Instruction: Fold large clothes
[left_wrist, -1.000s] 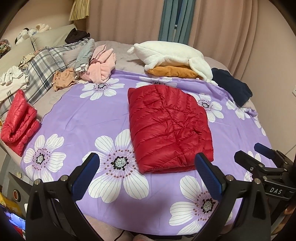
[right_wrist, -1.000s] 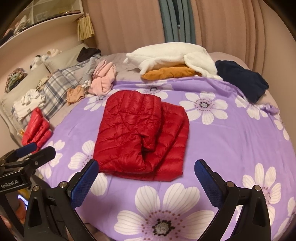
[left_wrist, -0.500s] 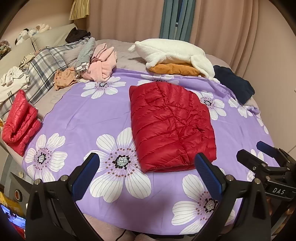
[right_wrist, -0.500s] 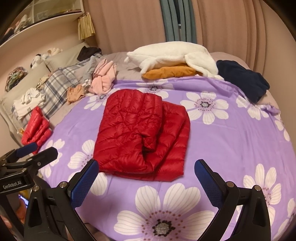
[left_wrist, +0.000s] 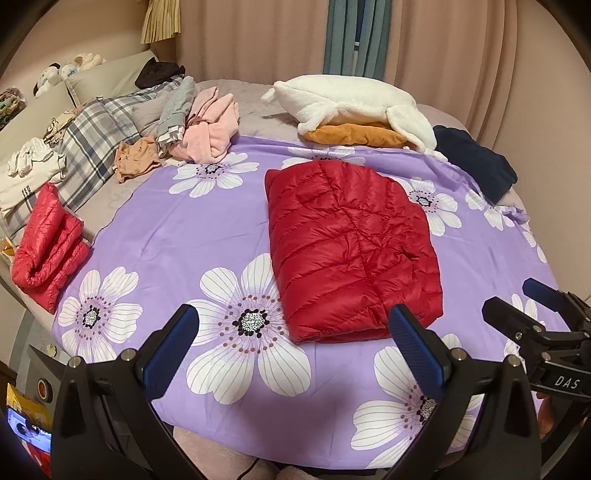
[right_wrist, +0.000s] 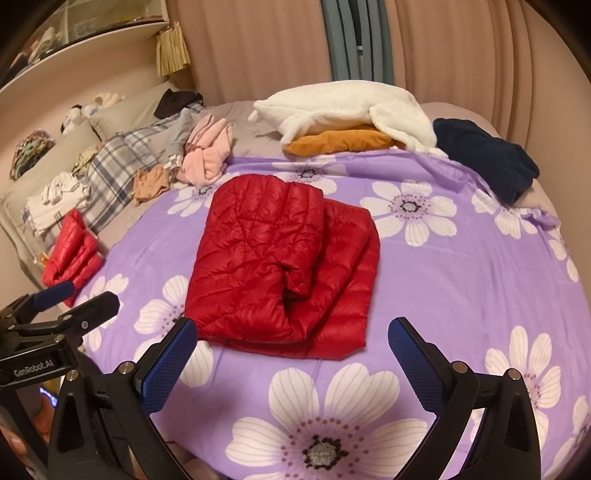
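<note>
Covering the bed, a purple floral sheet (left_wrist: 192, 229) holds a folded red jacket (left_wrist: 351, 243); both hand-held grippers gape empty.

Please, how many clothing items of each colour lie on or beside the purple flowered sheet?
Red: 2, folded red jacket and smaller red bundle
Pink: 1, pink garment
White: 1, white fleece
Orange: 1, orange garment
Navy: 1, navy garment
Total: 6
</note>
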